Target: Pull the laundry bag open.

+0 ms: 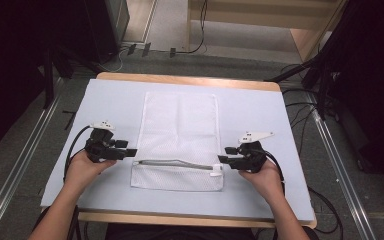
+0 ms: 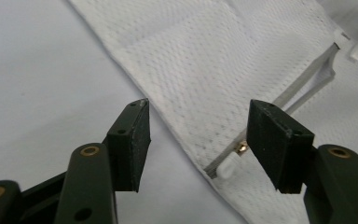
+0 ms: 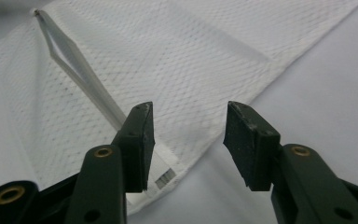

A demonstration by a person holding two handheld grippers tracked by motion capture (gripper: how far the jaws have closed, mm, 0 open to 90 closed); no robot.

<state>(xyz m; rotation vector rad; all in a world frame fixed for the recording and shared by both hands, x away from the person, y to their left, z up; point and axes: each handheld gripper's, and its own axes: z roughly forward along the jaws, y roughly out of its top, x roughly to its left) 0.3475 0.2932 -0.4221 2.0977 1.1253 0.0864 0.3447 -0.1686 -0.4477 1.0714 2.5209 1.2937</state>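
A white mesh bag [image 1: 180, 125] lies flat on the pale blue mat [image 1: 110, 105], its grey zipper [image 1: 175, 163] running across near the front edge. My left gripper [image 1: 132, 152] sits at the bag's left edge by the zipper's end, jaws open. In the left gripper view the left gripper [image 2: 200, 106] straddles the bag's edge [image 2: 191, 93] and a white zipper stop [image 2: 227, 166], its pads off the fabric. My right gripper [image 1: 221, 159] is at the bag's right edge near the white zipper pull [image 1: 216, 172], also open. In the right gripper view the right gripper [image 3: 189, 109] hovers over the bag's corner [image 3: 186, 60].
The mat covers a wooden table [image 1: 190, 80] with bare mat on both sides of the bag. Cables [image 1: 300, 120] trail on the floor to the right, metal rails [image 1: 20, 165] flank the table, and dark stands [image 1: 325, 75] rise at the back corners.
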